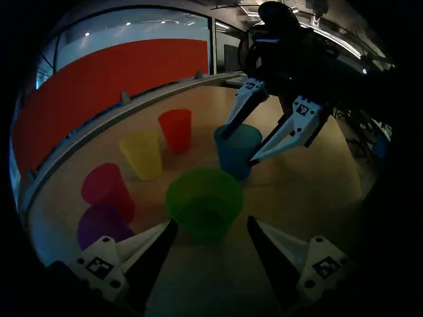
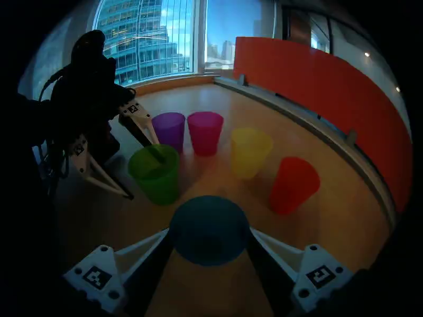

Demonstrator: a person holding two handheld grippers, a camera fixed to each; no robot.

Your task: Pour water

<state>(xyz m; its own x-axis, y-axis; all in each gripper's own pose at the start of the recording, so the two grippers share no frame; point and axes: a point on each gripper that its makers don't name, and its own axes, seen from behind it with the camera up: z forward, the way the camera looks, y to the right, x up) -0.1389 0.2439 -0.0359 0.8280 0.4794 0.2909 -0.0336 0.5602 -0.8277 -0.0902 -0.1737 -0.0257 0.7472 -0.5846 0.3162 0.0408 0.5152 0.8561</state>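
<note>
Tags (image 2: pixel 97 276) on claw (image 2: pixel 209 230) round blue cup (image 2: pixel 209 240)

Wood tbl (image 1: pixel 296 190): 6 cups (image 1: pixel 143 153) upright, clustered.

High-rise office: city towers (image 2: pixel 132 37) beyond windows (image 2: pixel 227 31), red partition (image 2: pixel 328 90), long wooden table (image 2: pixel 338 216).
</note>
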